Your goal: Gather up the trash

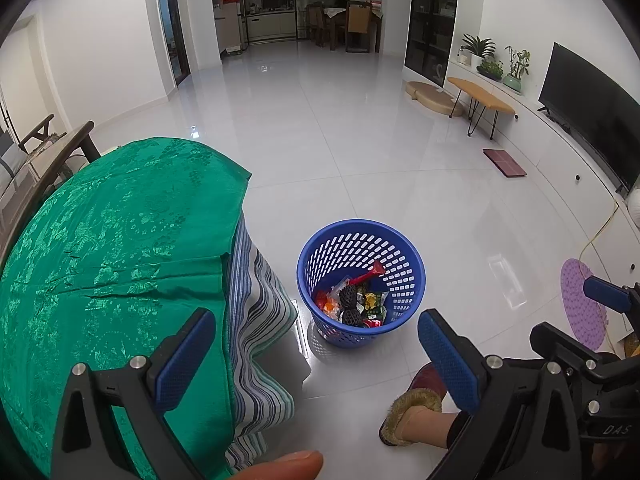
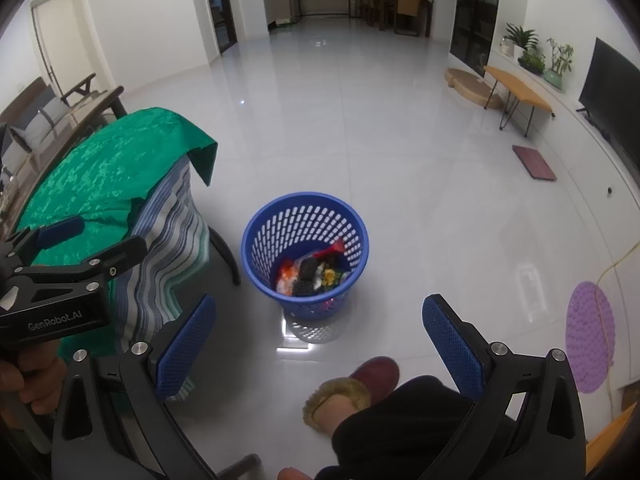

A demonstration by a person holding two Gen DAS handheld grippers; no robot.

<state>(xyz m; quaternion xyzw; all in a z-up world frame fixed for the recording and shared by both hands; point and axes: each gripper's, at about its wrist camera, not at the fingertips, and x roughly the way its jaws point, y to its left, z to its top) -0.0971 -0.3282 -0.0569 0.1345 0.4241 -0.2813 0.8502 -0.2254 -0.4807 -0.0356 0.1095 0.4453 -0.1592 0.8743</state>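
Note:
A blue perforated waste basket (image 1: pixel 404 280) (image 2: pixel 260 256) stands on the white tiled floor beside the table. Inside it lie wrappers (image 1: pixel 370 302) (image 2: pixel 320 272), a red packet and black foam nets. My left gripper (image 1: pixel 316 344) hovers above the table corner and floor, open, with nothing between its blue pads. My right gripper (image 2: pixel 318 330) is open too and empty, above the floor just short of the basket. The left gripper's body also shows at the left of the right wrist view, and a right fingertip (image 1: pixel 608 294) shows at the right edge of the left wrist view.
A table under a green cloth (image 1: pixel 112 248) (image 2: pixel 104 172) with a striped cloth beneath fills the left. A person's slippered foot (image 1: pixel 412 404) (image 2: pixel 352 388) stands near the basket. A purple mat (image 2: pixel 590 338), a yellow cable, a wooden bench (image 2: pixel 520 90) and a TV line the right.

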